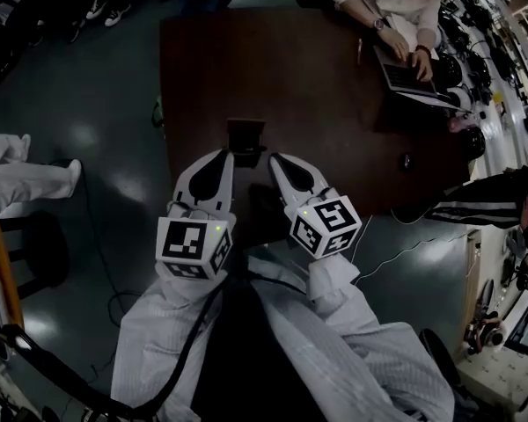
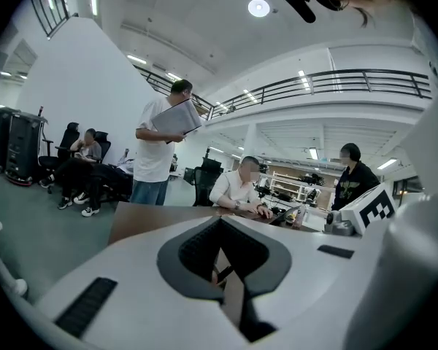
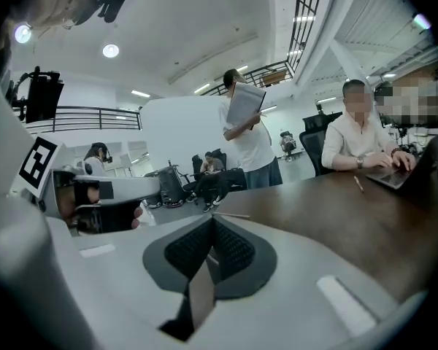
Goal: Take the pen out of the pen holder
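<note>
A small black pen holder [image 1: 245,138] stands on the dark brown table [image 1: 290,77], close to its near edge; I cannot make out a pen in it. My left gripper [image 1: 224,155] points at the holder from just below and to its left, jaws shut with nothing held. On the holder's right, my right gripper [image 1: 275,159] is at about the same distance, also shut and empty. In the left gripper view the closed jaws of the left gripper [image 2: 219,222] point across the table. The right gripper [image 3: 212,222] shows closed jaws in its own view; a thin stick [image 3: 232,215] lies on the table beyond them.
A seated person [image 1: 396,7] types on a laptop [image 1: 407,73] at the table's far right corner. Another person [image 2: 159,152] stands at the far side holding a folder. Cluttered benches [image 1: 502,51] line the right side. A cable [image 1: 405,253] runs over the floor.
</note>
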{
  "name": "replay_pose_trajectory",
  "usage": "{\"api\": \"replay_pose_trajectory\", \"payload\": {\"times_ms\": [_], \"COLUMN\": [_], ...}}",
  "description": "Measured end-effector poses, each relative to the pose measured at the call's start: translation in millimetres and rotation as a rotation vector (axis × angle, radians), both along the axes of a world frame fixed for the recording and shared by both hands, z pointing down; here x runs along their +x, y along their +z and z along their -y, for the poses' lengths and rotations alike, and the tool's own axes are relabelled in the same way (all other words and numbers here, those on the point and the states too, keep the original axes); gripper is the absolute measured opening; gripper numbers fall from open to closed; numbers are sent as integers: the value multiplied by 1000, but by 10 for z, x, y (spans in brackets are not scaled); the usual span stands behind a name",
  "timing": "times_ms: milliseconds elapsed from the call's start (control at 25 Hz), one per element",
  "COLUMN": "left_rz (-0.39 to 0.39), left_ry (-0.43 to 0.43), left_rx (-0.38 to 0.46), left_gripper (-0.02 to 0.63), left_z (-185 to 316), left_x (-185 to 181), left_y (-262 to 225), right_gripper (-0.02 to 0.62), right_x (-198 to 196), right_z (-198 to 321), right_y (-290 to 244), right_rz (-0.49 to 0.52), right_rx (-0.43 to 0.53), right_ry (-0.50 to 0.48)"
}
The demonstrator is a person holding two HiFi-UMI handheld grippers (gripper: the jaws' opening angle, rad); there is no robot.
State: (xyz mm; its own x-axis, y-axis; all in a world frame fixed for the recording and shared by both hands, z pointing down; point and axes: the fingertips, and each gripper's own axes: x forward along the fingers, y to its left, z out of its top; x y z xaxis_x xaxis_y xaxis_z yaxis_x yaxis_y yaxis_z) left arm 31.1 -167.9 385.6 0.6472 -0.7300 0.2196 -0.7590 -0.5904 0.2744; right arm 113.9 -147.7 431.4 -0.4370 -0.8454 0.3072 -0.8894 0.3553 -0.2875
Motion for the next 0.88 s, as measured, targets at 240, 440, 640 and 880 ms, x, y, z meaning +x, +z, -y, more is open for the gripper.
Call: {"api": "replay_pose_trajectory", "payload": {"times_ms": [240,440,640,880], "left_rz": [-6,-3,1,0], "left_ry": [4,-25,-83,-131], "left_rx": [-24,-36,-39,-40], "left_gripper": [4,4,5,5], "left_z": [135,193,212,223], "left_x": [46,140,51,11], "left_y": [78,122,138,136], "right_gripper": [3,5,46,104], "right_x": [71,196,126,62], "right_z": [150,236,286,390], "right_y": [157,410,636,800], "right_rz": [-55,-68,-60,-87], "right_rx": [-40,-107,-183,-217], "right_ry": [8,-21,-79,-134]}}
